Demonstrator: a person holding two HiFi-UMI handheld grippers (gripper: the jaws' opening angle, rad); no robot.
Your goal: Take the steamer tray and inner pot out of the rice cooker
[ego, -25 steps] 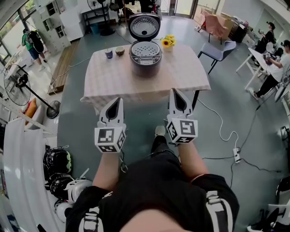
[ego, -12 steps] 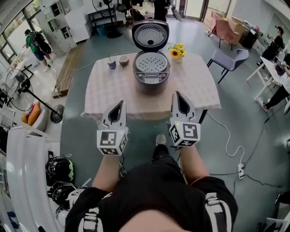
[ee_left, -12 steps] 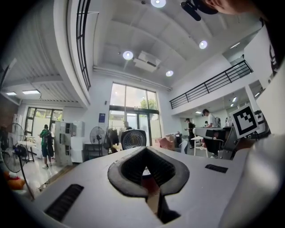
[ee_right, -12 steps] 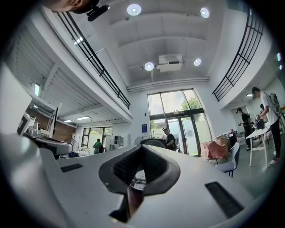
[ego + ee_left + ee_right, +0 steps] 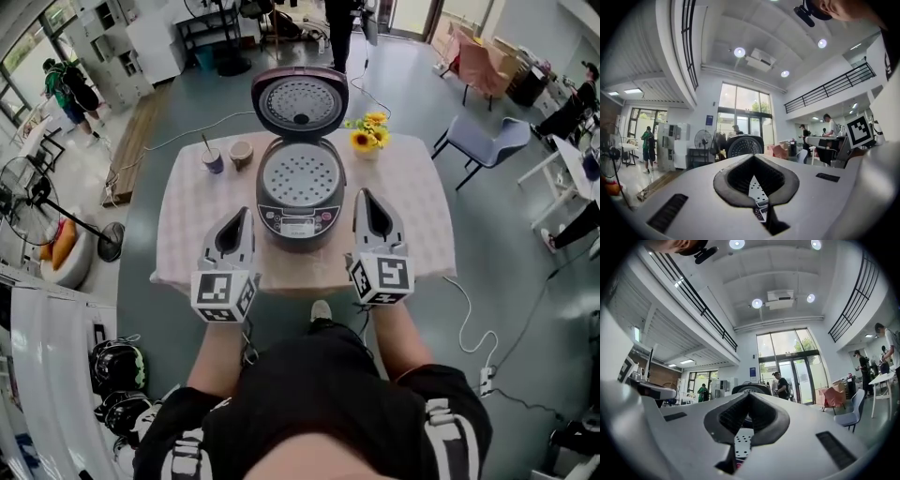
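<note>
Steamer tray: sitting flat in the mouth of the rice cooker, perforated face up. It's round, so there's no long axis to call.
Inner pot: hidden under the tray, can't be made out.
Rice cooker: near the middle of the worktop, control panel facing the person. The hinge is on the far side, so the cooker-and-lid line runs straight away from the person.
Lid: thrown open, standing up behind the body, its dotted inner face turned toward the person.
Left gripper: jaws together, nothing between them. It's pointing away from the person over the near part of the worktop, left of the cooker and clear of it.
Right gripper: jaws together too, also empty. It's pointing the same way, just beside the cooker's right flank.
Worktop: covered in a pale checked cloth.
Behind the cooker: a cup and a small bowl at far left, sunflowers at far right.
Beyond: a grey chair stands off to the right on the floor.
</note>
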